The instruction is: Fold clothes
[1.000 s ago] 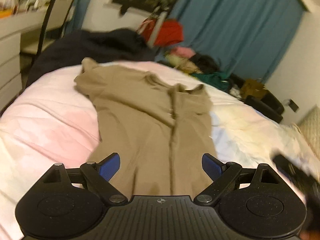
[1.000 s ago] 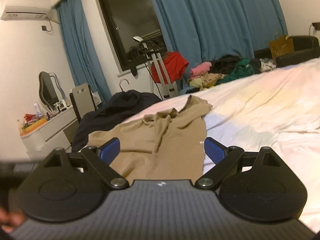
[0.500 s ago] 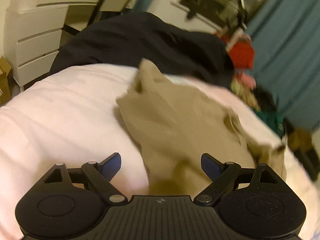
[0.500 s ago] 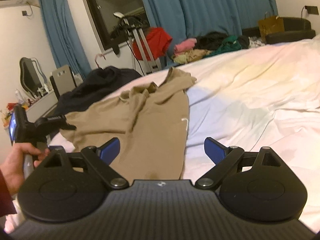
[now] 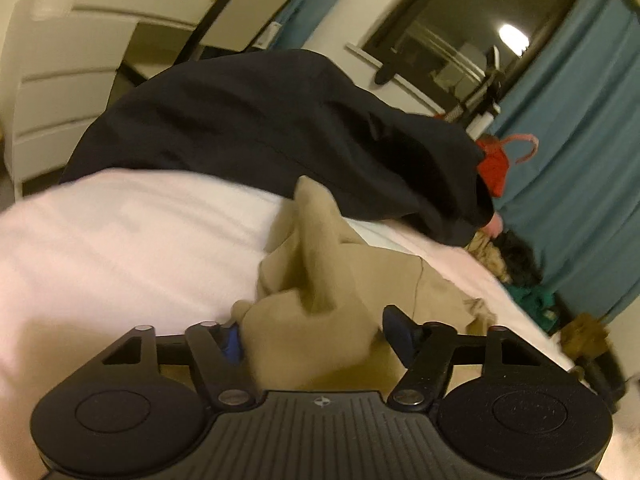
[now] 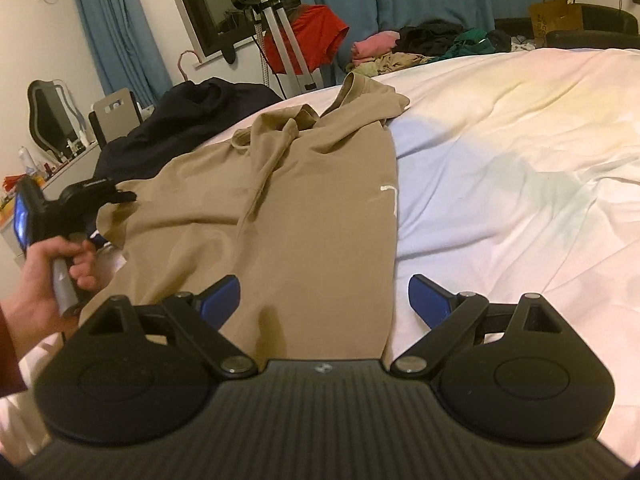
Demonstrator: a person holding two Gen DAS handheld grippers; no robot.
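At the far left of the right wrist view, the person's left hand (image 6: 48, 276) grips the handle of the left gripper (image 6: 120, 197), whose tips reach the bunched sleeve end of the tan shirt (image 6: 288, 208). In the left wrist view that gripper (image 5: 312, 334) has its blue-padded fingers (image 5: 396, 334) spread, with a rumpled fold of the tan cloth (image 5: 320, 288) lying between them — whether the pads press on it I cannot tell, as the frame is blurred.

The shirt lies spread on the pale pink-white bedsheet (image 6: 500, 152), collar away from the camera, creased down the middle, its right edge fairly straight with a small white tag showing. A black garment (image 6: 188, 116) is heaped just beyond its left shoulder.

The right gripper (image 6: 324, 298) hovers over the shirt's near hem, jaws wide apart and holding nothing — one pad above cloth, the other above bare sheet.
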